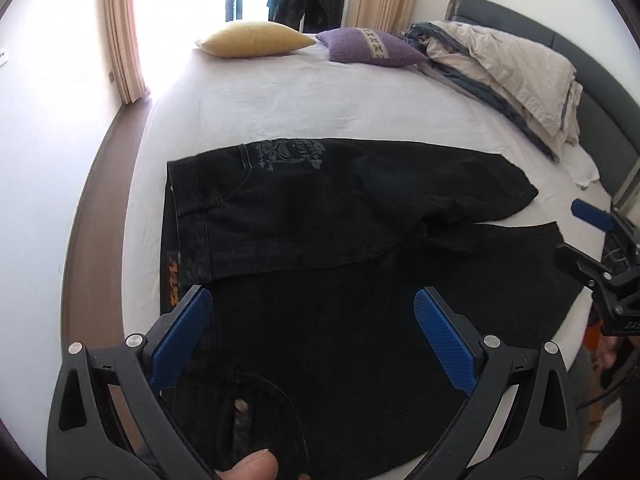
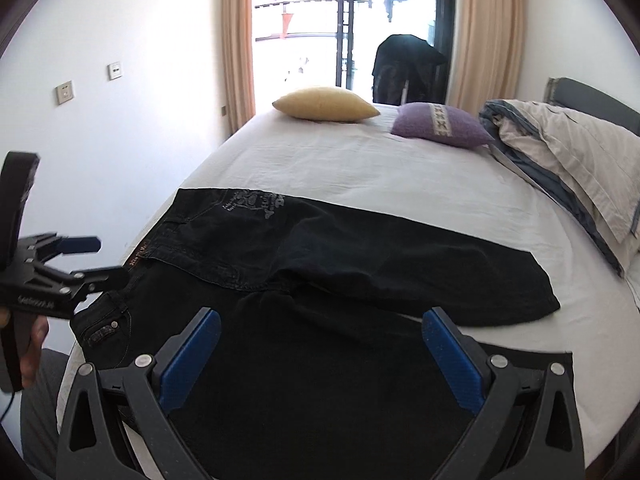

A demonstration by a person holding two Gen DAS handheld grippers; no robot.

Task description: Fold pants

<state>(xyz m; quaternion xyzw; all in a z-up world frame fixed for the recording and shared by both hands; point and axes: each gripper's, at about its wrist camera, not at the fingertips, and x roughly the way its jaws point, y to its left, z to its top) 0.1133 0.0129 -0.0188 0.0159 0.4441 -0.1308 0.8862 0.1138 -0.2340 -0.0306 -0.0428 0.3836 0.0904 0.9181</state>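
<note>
**Inspector:** Presently, the bed point(image 2: 360, 168) carries everything. It has a pale sheet, with a grey headboard point(image 1: 600, 80) along its right side. The black pants point(image 2: 320, 360) lie flat across its near edge, waistband toward the near left corner, hems toward the right. One leg lies askew over the other, so the two do not yet match.

**Assistant:** And the grippers?

**Inspector:** The left gripper point(image 1: 312, 340) hovers over the waist end, jaws wide, nothing between them. The right gripper point(image 2: 320, 364) hovers over the near leg, also spread wide and empty. Neither touches the cloth, as far as these views allow.

**Assistant:** What does the step call for?

**Inspector:** In my judgement, a lengthwise fold, bringing one leg squarely over the other. Each gripper should pinch one layer only at the near edge, left at the waistband, right close to the hem. Lift both together and keep the fabric taut, or the denim will sag and crease midway. The upper leg looks skewed at the crotch, though the dark fabric hides the seams, so I cannot confirm it.

**Assistant:** The rest of the room?

**Inspector:** Bunched bedding point(image 2: 568, 152) lies by the headboard. A purple cushion point(image 2: 440, 126) and a yellow cushion point(image 2: 324, 104) sit along the far edge, well apart from the pants. Beyond them, curtains point(image 2: 240, 40) frame a bright balcony door, and wall switches point(image 2: 64, 92) sit at the left.
</note>
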